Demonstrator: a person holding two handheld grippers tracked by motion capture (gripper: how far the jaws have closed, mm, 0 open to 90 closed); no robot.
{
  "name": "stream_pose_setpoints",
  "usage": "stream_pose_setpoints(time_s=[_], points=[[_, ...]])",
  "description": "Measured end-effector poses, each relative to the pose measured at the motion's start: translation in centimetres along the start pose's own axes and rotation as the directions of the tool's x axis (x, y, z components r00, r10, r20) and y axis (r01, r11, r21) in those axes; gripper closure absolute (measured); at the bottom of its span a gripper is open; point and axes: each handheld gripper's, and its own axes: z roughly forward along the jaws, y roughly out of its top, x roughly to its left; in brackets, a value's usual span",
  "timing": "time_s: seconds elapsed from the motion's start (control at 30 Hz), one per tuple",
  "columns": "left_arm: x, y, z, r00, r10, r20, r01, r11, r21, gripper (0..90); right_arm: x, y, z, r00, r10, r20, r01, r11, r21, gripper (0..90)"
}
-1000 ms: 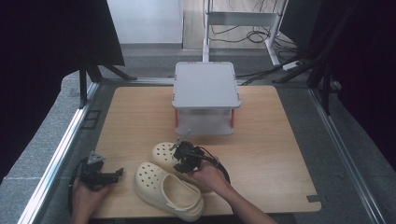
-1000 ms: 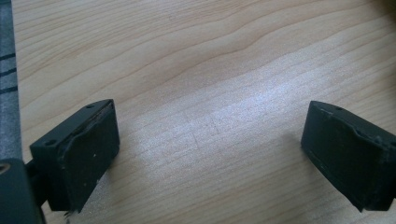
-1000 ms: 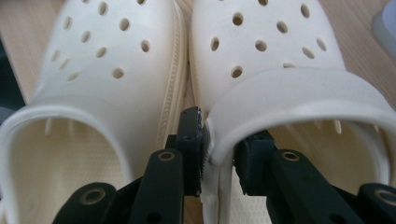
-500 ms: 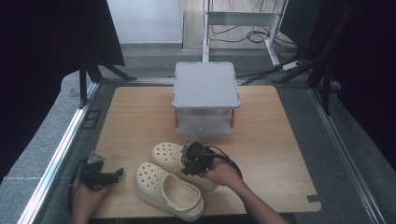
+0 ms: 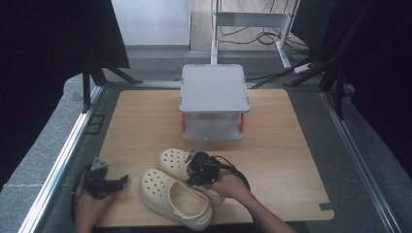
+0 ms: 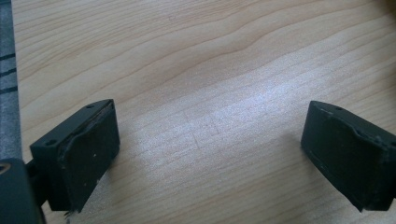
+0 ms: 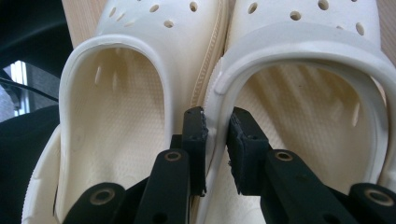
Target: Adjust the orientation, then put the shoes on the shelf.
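Note:
Two cream clogs lie side by side on the wooden table [image 5: 291,145], toes pointing away and to the left. The far clog [image 5: 172,159] [image 7: 308,84] has its inner side wall pinched between the jaws of my right gripper [image 5: 194,169] [image 7: 217,123], which is shut on it near the heel opening. The near clog [image 5: 172,196] [image 7: 126,102] touches the far one, and no gripper holds it. My left gripper [image 5: 119,181] [image 6: 210,140] rests low at the table's front left corner. It is open, with bare wood between its jaws.
A grey lidded box [image 5: 214,94] with red latches stands at the middle back of the table. A metal rail [image 5: 63,155] runs along the left edge. A black cable loops beside the right hand [image 5: 238,172].
The right hand and gripper have shifted slightly right and toward the person at the far clog's heel. The left gripper has stayed put.

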Motion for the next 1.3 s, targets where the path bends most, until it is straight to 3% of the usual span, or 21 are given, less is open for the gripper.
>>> stream_pose_setpoints(time_s=[0.17, 0.3, 0.5, 0.53, 0.8, 0.93, 1.13, 1.3], points=[[0.0, 0.0, 0.0, 1.0000, 0.000, 0.000, 0.000, 1.0000, 0.001, 4.5, -0.3, -0.4, -0.1, 0.9998, 0.000, -0.019, -0.001, 1.000, -0.023, 74.5], [0.0, 0.0, 0.0, 1.0000, 0.001, 0.000, -0.001, 1.0000, 0.001, 4.6, -0.2, -0.5, -0.6, 0.9997, -0.021, 0.009, 0.021, 0.999, -0.024, 66.1], [0.0, 0.0, 0.0, 1.0000, 0.001, 0.000, -0.001, 1.0000, 0.000, 4.6, -0.1, -1.0, -1.8, 0.9991, -0.037, 0.022, 0.037, 0.999, -0.030, 45.2], [0.0, 0.0, 0.0, 1.0000, 0.001, 0.000, -0.001, 1.0000, 0.000, 4.6, 0.0, -1.2, -2.1, 0.9991, -0.039, 0.017, 0.039, 0.999, -0.038, 38.2], [0.0, 0.0, 0.0, 1.0000, 0.001, 0.000, -0.001, 1.0000, 0.000, 4.6, 1.0, -1.4, -1.9, 0.9974, -0.065, -0.030, 0.064, 0.997, -0.030, 19.3], [0.0, 0.0, 0.0, 1.0000, 0.001, -0.001, -0.001, 1.0000, 0.000, 4.6, 1.8, -0.9, -1.0, 0.9957, -0.085, -0.035, 0.085, 0.996, -0.015, 14.4], [0.0, 0.0, 0.0, 1.0000, 0.002, -0.001, -0.002, 1.0000, 0.000, 4.6, 2.8, 0.2, 1.1, 0.9926, -0.121, -0.005, 0.121, 0.992, 0.025, 14.1], [0.0, 0.0, 0.0, 1.0000, 0.002, -0.001, -0.002, 1.0000, 0.000, 4.6, 3.1, 0.6, 1.9, 0.9907, -0.134, 0.021, 0.133, 0.990, 0.043, 15.0]])
